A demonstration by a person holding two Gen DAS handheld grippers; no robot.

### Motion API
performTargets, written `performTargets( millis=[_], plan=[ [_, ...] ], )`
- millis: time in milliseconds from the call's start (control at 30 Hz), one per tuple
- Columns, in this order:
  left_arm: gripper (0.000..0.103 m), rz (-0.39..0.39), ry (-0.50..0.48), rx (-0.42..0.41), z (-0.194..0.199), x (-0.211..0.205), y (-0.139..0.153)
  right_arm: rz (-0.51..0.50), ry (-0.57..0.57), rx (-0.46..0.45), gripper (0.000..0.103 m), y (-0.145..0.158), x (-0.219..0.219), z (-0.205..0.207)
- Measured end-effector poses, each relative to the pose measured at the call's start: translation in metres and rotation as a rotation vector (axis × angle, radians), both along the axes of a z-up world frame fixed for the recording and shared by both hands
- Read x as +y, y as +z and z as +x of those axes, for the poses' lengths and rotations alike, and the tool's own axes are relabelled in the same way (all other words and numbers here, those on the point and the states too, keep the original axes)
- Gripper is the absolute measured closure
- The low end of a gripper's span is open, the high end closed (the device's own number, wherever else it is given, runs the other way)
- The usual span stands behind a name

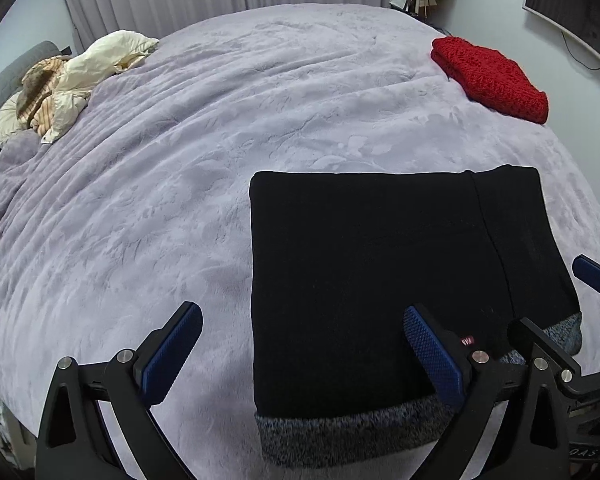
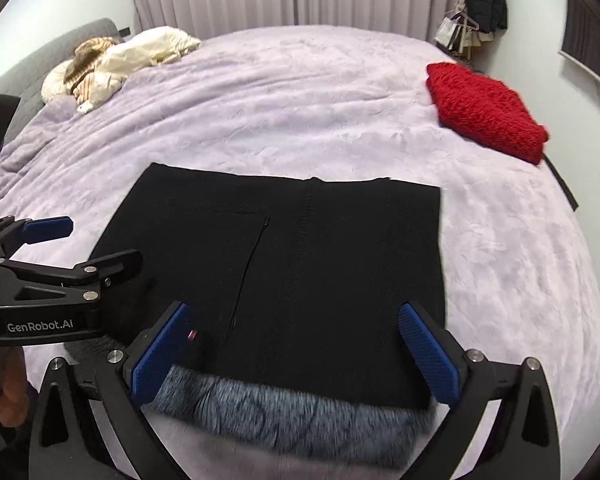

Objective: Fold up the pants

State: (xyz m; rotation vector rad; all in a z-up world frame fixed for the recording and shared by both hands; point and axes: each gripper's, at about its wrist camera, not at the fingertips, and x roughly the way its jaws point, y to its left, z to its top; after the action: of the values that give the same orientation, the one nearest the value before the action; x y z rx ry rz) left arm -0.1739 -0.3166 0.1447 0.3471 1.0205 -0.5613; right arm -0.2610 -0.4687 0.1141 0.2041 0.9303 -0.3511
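The left gripper is spread wide and empty, hovering over the near left corner of the pants. The right gripper is also spread wide, holding nothing, above the pants' near edge. The black pants lie folded into a flat rectangle on the near part of the bed, their grey fleecy lining showing along the near edge. A red sweater lies at the far right, crumpled pillows at the far left.

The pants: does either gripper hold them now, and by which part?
Nothing is held. The left gripper and right gripper both have open jaws above the folded black pants.
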Motion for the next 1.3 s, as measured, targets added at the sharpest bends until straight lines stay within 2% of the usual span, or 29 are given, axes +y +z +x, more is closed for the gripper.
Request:
performTargets(
  millis=[200, 367, 433, 533, 633, 867, 1300],
  plan=[
    [0.001, -0.047, 0.026, 0.043, -0.023, 0.021, 0.003, -0.055, -0.08, 0.022, 0.0, 0.007, 0.019, -0.027],
    [0.001, 0.002, 0.02, 0.029, -0.036, 0.025, -0.004, -0.042, -0.09, 0.048, 0.0, -0.001, 0.026, -0.037],
    [0.001, -0.007, 0.037, 0.036, -0.038, 0.027, -0.009, -0.041, -0.089, 0.061, 0.0, -0.006, 0.028, -0.038],
    [0.001, -0.021, 0.08, 0.068, -0.037, 0.033, -0.017, -0.038, -0.101, 0.081, 0.0, -0.013, 0.028, -0.039],
    [0.001, 0.001, 0.076, 0.107, -0.038, 0.031, -0.025, -0.037, -0.102, 0.098, 0.0, -0.018, 0.028, -0.039],
    [0.001, 0.011, 0.083, 0.068, -0.042, 0.032, -0.022, -0.051, -0.106, 0.119, 0.0, -0.021, 0.03, -0.036],
    [0.002, 0.017, 0.049, 0.06, -0.05, 0.029, -0.019, -0.075, -0.101, 0.148, 0.0, -0.022, 0.032, -0.036]
  ],
)
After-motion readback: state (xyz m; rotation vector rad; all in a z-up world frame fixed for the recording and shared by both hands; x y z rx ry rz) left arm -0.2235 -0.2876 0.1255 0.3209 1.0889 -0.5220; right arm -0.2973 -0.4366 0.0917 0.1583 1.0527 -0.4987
